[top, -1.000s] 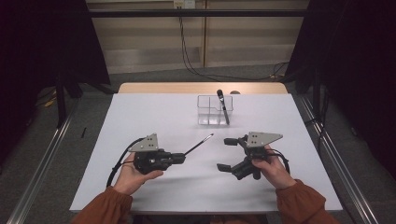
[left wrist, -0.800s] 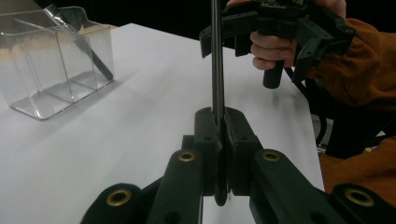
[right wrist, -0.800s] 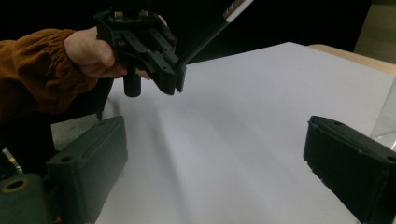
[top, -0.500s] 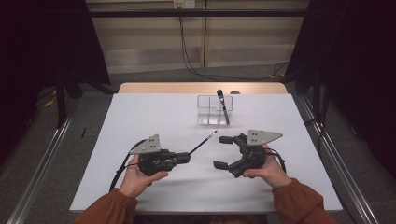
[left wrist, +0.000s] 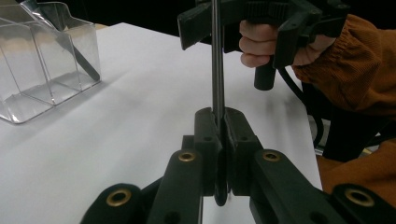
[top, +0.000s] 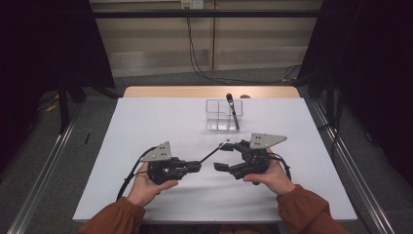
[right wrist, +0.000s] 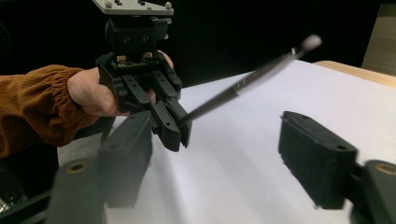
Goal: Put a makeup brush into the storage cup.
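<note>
A thin dark brush point(top: 213, 153) hangs above the white table point(top: 146, 122), pinched by its handle end in the pressed-together jaws of the left gripper point(top: 195, 166), its pale tip slanting up toward the right gripper point(top: 221, 156). In the left gripper view the brush point(left wrist: 216, 70) runs straight out from the clamped jaws to the other tool. The right gripper's jaws have just been closing and stand partly spread on either side of the brush's far end, the pads not yet pressing on it; in the right gripper view the brush point(right wrist: 247, 79) crosses the gap between them. Farther back on the table stands a clear plastic holder point(top: 216, 114) with a second brush point(top: 233, 109) leaning in it. The hand-over looks about to happen, and the risk seems plain: the handle is slim and held only at one end, so if the right jaws close off-centre they could knock the tip aside or lever the brush out of the left grip, and if the left lets go before the right has a firm pinch, the brush would likely drop to the table and roll
</note>
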Demonstrator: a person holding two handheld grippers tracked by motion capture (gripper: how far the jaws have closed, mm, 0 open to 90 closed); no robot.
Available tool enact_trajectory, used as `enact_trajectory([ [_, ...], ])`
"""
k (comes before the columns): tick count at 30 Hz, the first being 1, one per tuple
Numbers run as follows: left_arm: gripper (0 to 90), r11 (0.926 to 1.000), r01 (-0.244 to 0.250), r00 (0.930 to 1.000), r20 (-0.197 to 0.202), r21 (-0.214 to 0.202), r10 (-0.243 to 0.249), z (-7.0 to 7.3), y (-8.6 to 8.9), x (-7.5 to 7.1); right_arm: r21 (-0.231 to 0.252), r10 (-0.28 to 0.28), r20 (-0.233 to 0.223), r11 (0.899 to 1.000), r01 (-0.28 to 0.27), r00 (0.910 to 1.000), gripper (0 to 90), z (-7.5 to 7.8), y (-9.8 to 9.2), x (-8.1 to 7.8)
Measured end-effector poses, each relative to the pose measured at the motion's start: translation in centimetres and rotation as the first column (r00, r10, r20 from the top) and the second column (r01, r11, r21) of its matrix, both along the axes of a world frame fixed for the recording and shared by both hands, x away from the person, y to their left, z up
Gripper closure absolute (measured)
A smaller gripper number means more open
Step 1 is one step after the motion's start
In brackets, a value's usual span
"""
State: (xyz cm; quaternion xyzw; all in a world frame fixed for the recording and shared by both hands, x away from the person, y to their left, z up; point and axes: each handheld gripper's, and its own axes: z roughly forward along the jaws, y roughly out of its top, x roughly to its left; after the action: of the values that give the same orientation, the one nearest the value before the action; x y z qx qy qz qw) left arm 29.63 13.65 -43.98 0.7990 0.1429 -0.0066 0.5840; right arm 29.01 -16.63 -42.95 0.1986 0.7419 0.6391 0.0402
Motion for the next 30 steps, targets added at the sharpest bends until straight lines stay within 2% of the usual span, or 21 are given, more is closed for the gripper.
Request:
enact_trajectory([
  [2, 85.1, 0.9999, 0.004, 1.0000, 0.000, 0.010, -0.004, -0.1, 0.0, 0.0, 0.005, 0.005, -0.003, 1.000, -0.005, 1.0000, 32.1, 0.0, 0.1, 0.0],
  [5, 85.1, 0.9999, 0.004, 1.0000, 0.003, 0.012, -0.004, -0.1, -0.2, 0.0, 0.017, 0.014, -0.007, 1.000, -0.014, 0.9999, 43.6, 0.0, 0.1, 0.0],
  [7, 85.1, 0.9999, -0.002, 1.0000, 0.007, 0.014, 0.002, -0.1, -0.2, 0.0, 0.026, 0.013, -0.005, 1.000, -0.013, 0.9999, 47.5, 0.0, 0.0, 0.0],
  [12, 85.1, 0.9994, 0.020, 0.9998, 0.005, 0.027, -0.020, -0.3, -0.5, -0.1, 0.032, 0.008, -0.002, 0.999, -0.008, 1.0000, 52.3, 0.0, 0.0, 0.0],
  [14, 85.1, 0.9992, 0.022, 0.9997, 0.005, 0.032, -0.022, -0.4, -0.6, -0.2, 0.040, 0.019, -0.006, 0.999, -0.019, 0.9998, 61.8, -0.1, -0.1, 0.1],
  [17, 85.0, 0.9987, 0.033, 0.9995, 0.001, 0.039, -0.033, -0.5, -0.6, -0.2, 0.048, 0.025, -0.011, 0.999, -0.024, 0.9996, 68.1, -0.2, -0.2, 0.1],
  [24, 84.9, 0.9970, 0.042, 0.9991, 0.007, 0.065, -0.042, -0.8, -0.8, -0.2, 0.074, 0.044, -0.049, 0.996, -0.040, 0.9978, 71.1, -0.4, -0.2, 0.3],
  [30, 84.6, 0.9958, 0.042, 0.9990, 0.011, 0.081, -0.043, -0.9, -1.1, -0.3, 0.090, 0.054, -0.061, 0.995, -0.049, 0.9966, 77.7, -0.4, -0.2, 0.4],
])
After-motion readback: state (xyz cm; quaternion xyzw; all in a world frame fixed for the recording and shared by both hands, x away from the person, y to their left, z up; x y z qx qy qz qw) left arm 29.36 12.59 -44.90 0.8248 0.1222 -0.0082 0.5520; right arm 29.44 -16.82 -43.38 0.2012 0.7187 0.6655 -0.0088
